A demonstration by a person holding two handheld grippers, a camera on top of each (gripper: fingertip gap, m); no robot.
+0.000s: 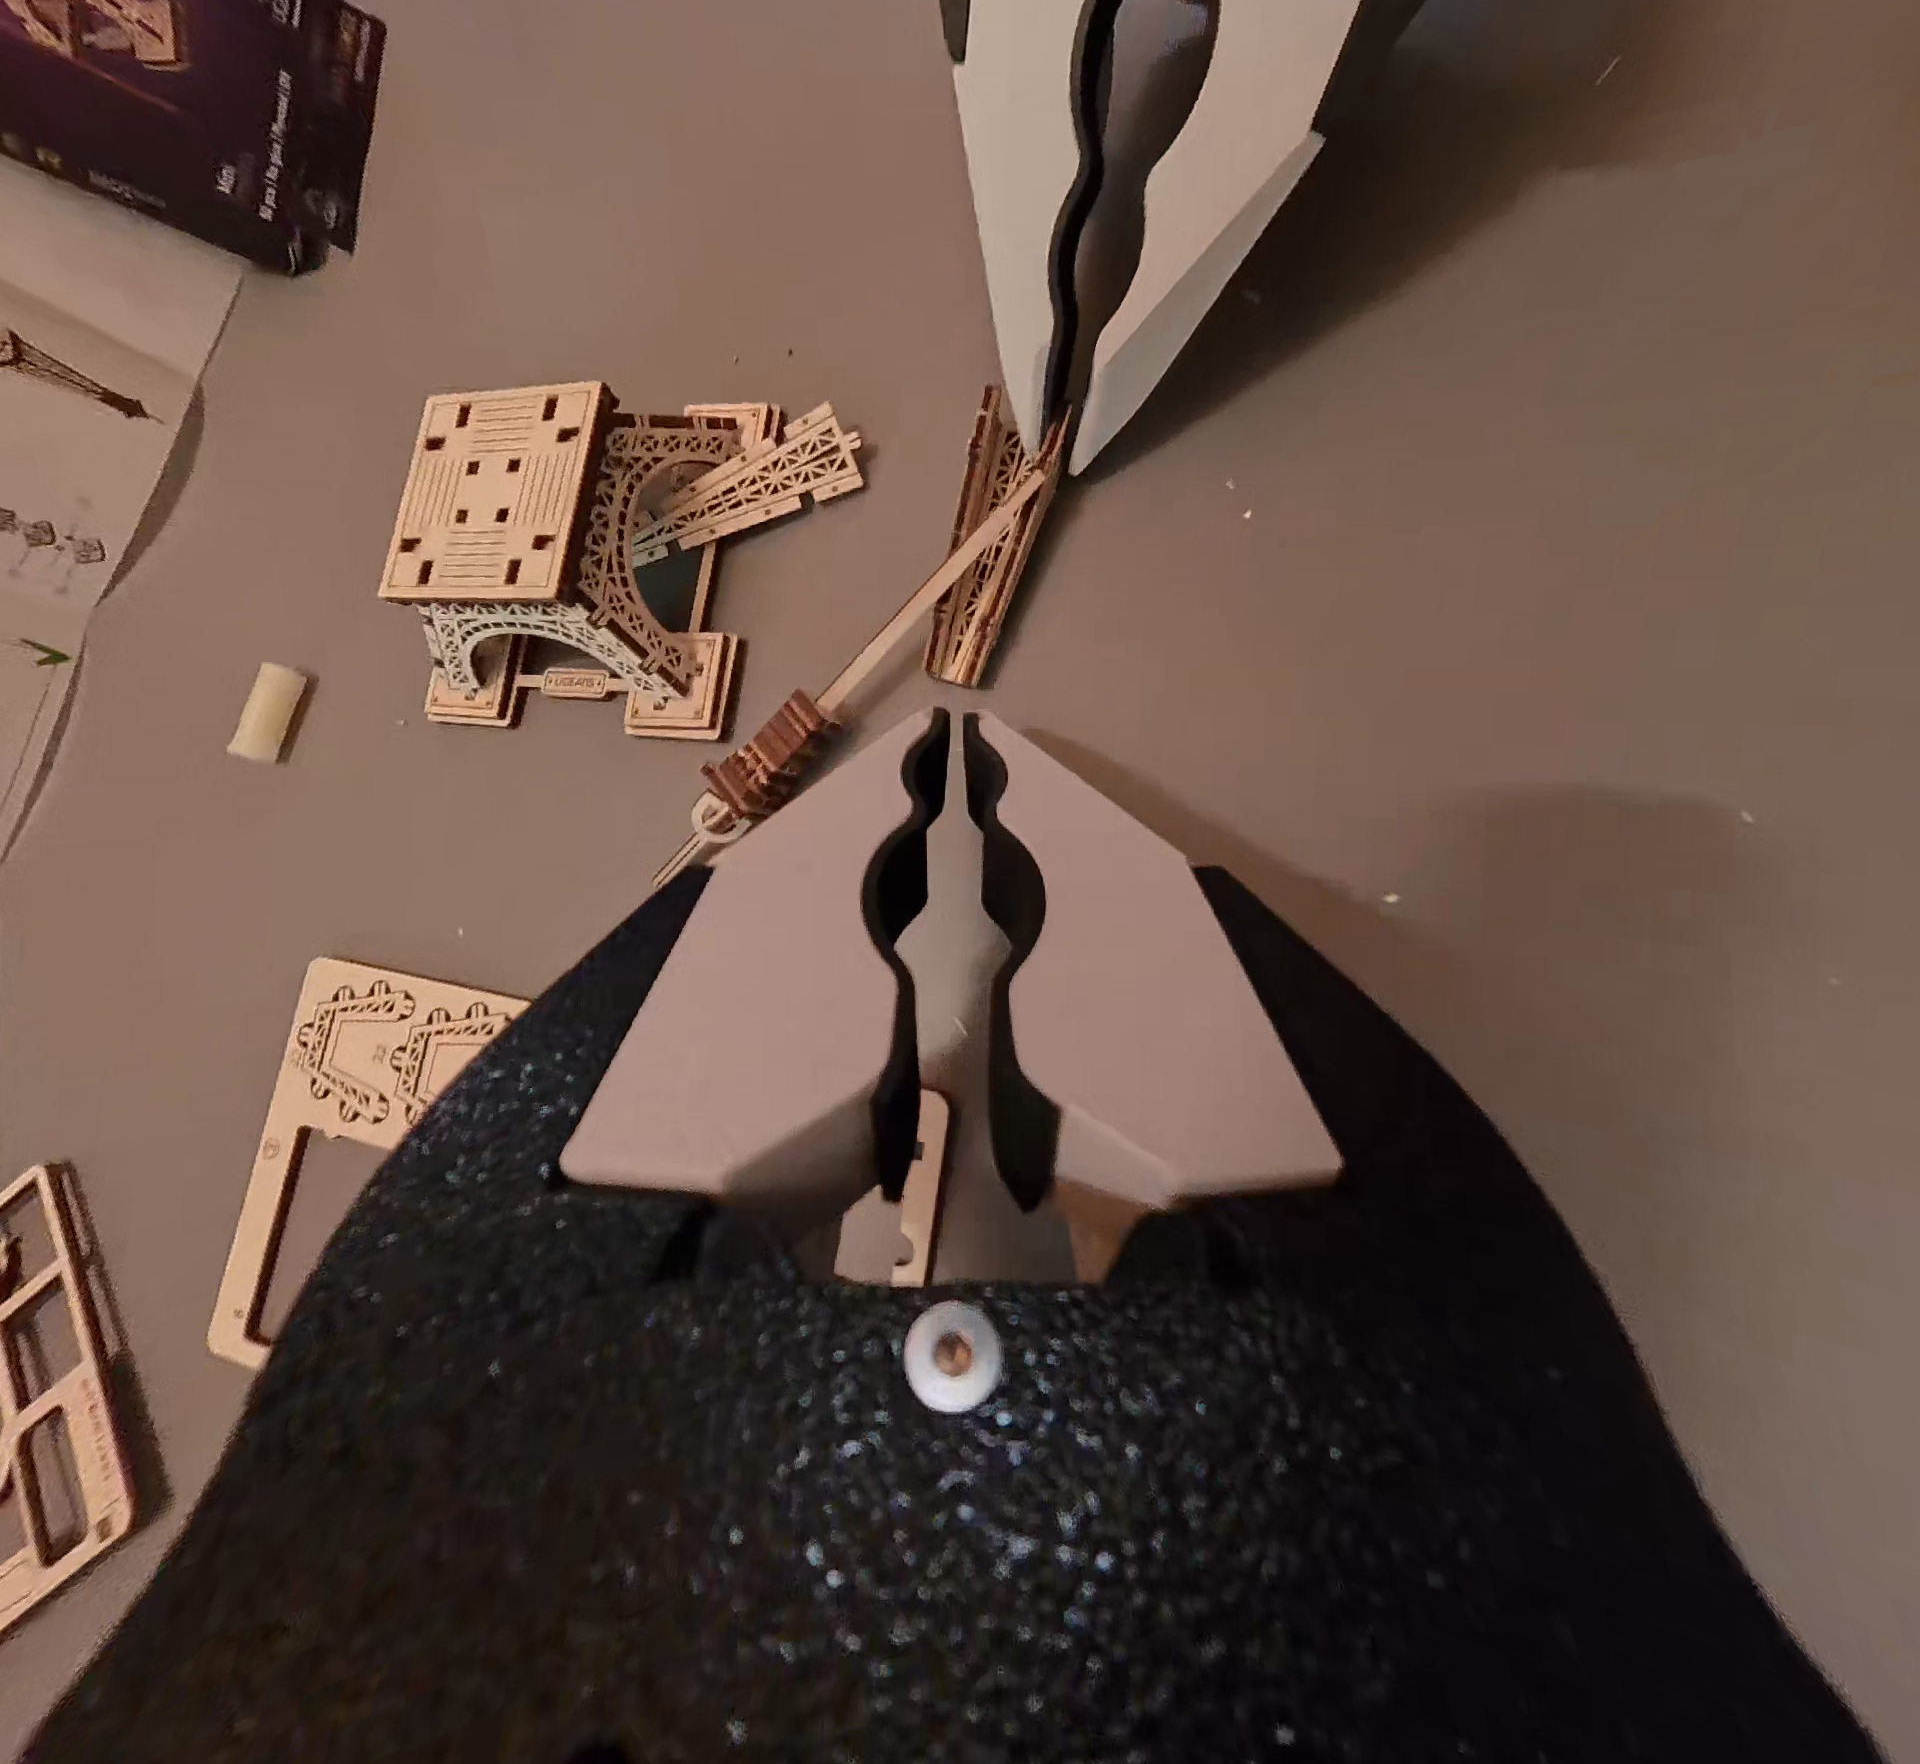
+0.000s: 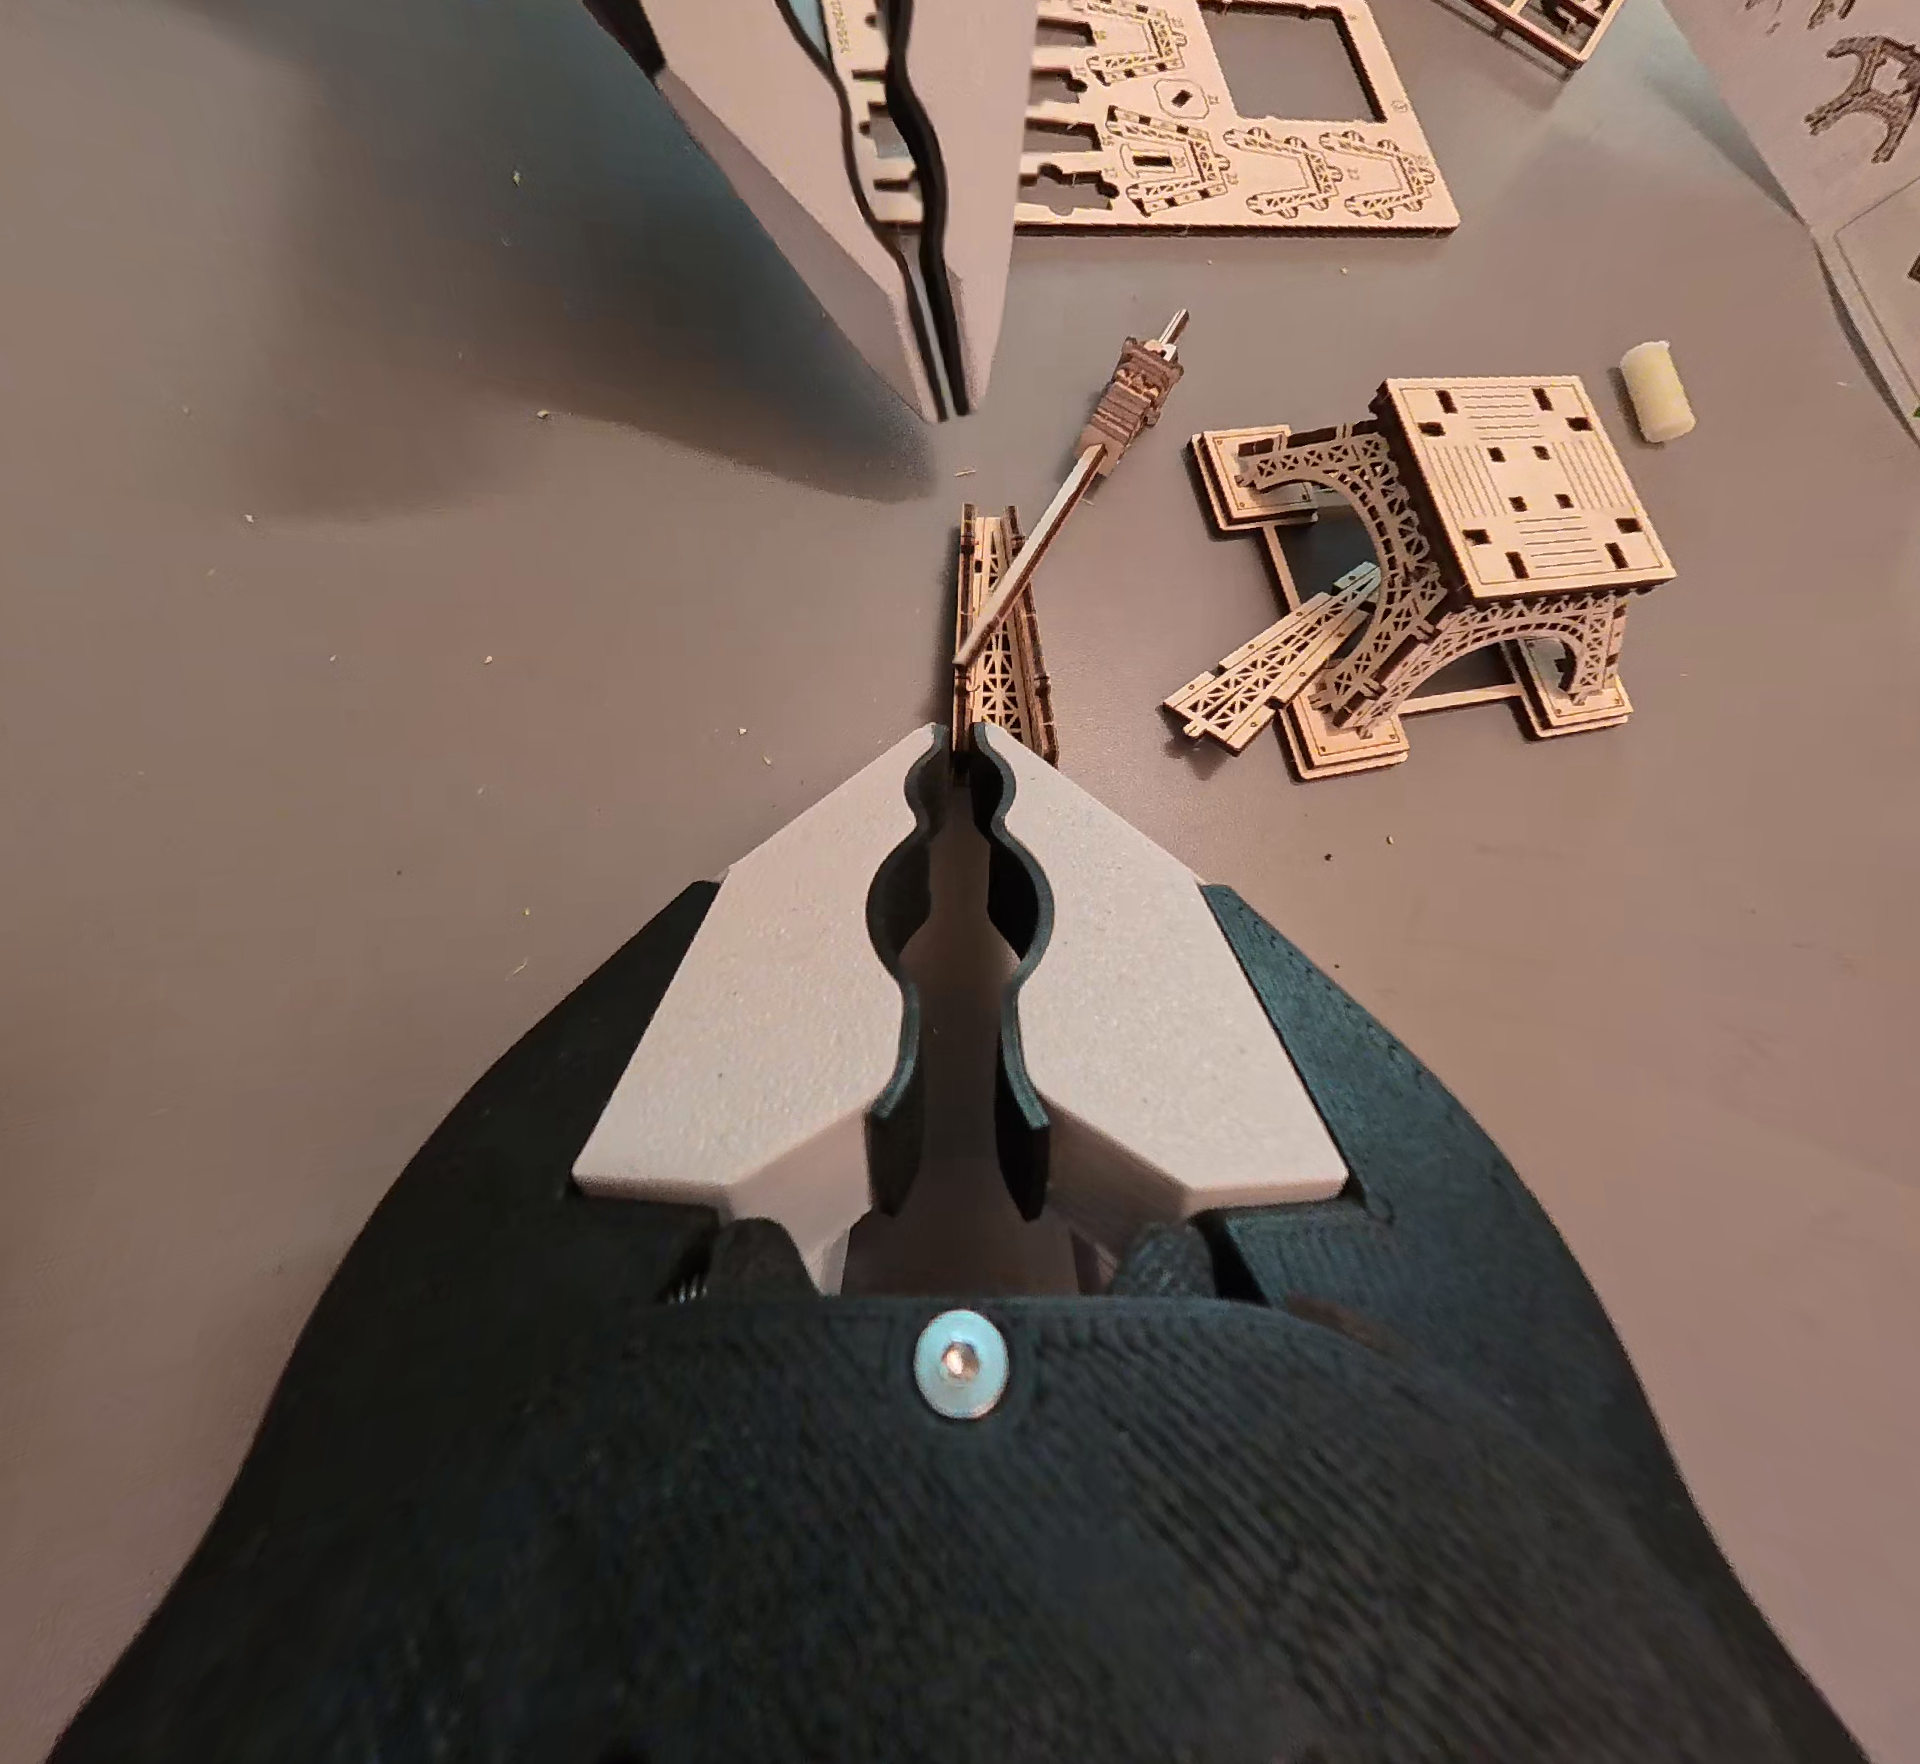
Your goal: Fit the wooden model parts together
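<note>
Two tools meet over one lattice tower section (image 2: 1000,644) lying on the grey tabletop (image 2: 416,675), with a thin spire rod (image 2: 1049,525) crossing it at an angle. Right tool (image 2: 961,746) is closed to a sliver on the near end of that section, likely to steady it. Left tool (image 1: 954,717) sits just off the opposite end, its tips nearly together and nothing visibly between them; it touches no part, probably waiting to guide the rod. Spire's ribbed collar (image 1: 774,758) lies just beside the left tool. Off to the side stands the arched tower base (image 1: 561,561) with a loose lattice panel (image 1: 769,478) leaning on it. Further out: part sheets (image 2: 1226,114), a small pale wax block (image 1: 268,712), the dark box (image 1: 197,93), instruction pages (image 1: 73,426).
</note>
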